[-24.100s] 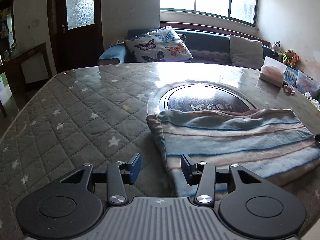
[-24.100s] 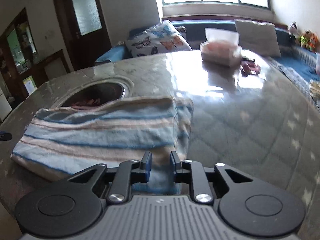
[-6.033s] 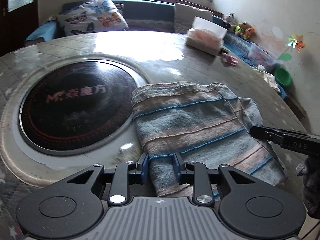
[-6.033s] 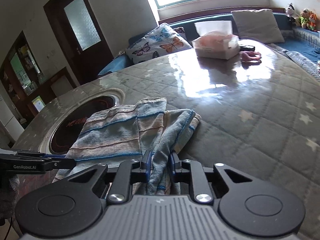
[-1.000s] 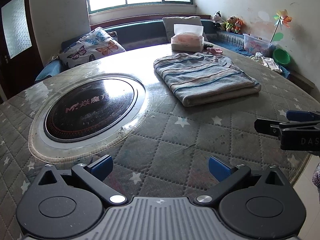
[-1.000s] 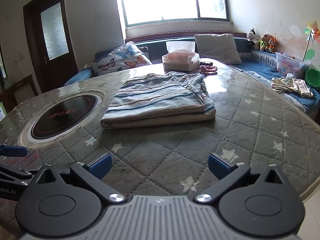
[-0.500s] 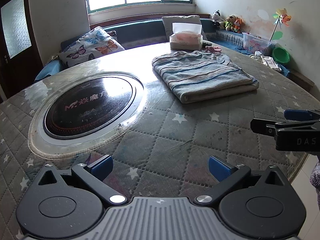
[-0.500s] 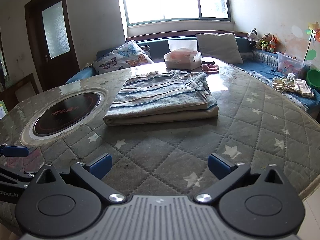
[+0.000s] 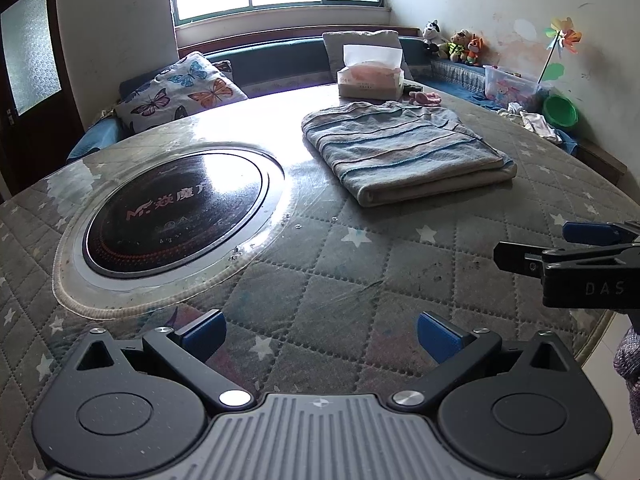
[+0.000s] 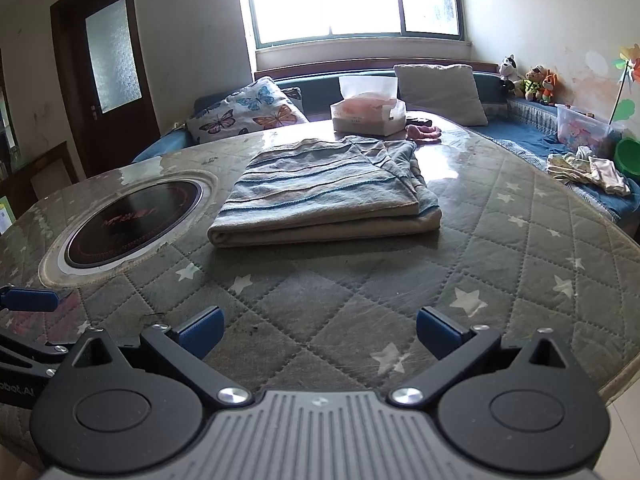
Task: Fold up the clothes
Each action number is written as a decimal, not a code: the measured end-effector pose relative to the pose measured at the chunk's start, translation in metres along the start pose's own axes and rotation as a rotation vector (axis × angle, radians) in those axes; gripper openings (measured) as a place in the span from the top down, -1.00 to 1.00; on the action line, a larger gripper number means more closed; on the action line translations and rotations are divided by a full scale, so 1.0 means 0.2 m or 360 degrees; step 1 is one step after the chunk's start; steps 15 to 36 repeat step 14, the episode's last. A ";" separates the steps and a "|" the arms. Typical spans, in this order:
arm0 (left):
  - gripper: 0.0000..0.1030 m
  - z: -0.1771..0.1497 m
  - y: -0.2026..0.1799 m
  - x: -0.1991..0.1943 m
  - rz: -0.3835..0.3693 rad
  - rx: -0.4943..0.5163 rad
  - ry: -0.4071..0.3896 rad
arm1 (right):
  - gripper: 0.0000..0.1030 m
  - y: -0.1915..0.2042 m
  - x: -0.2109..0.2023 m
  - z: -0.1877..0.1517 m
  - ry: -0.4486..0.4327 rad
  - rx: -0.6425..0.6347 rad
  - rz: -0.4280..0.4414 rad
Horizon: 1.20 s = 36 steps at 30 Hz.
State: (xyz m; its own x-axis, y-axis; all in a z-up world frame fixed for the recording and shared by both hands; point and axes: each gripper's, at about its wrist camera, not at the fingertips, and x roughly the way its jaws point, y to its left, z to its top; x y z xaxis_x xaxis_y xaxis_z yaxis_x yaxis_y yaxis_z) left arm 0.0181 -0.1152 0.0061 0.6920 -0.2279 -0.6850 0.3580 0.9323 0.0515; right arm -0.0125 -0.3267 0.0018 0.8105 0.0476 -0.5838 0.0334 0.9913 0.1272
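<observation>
Striped cloth (image 10: 324, 196) lies folded, flat on table (image 10: 520, 264), near tissue box (image 10: 368, 114). Left gripper (image 9: 320, 334) and right gripper (image 10: 318, 330) both spread wide, empty, well apart from cloth. Fold looks finished; best leave stack undisturbed, keep grippers clear.

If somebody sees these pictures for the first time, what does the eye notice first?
First, the folded striped cloth lying in the middle of the quilted table, with both grippers open and away from it. Next, the dark round cooktop set into the table to its left, and the tissue box behind it.
</observation>
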 end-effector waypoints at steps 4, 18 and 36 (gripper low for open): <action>-1.00 0.01 0.00 0.01 -0.0002 0.0003 -0.0001 | -1.00 0.00 0.01 0.00 0.0003 -0.0003 0.0000; -1.00 0.03 0.01 0.03 -0.0004 0.0009 0.0001 | -1.00 0.00 0.04 0.02 0.0017 -0.0008 -0.0022; -1.00 0.03 0.01 0.03 -0.0004 0.0009 0.0001 | -1.00 0.00 0.04 0.02 0.0017 -0.0008 -0.0022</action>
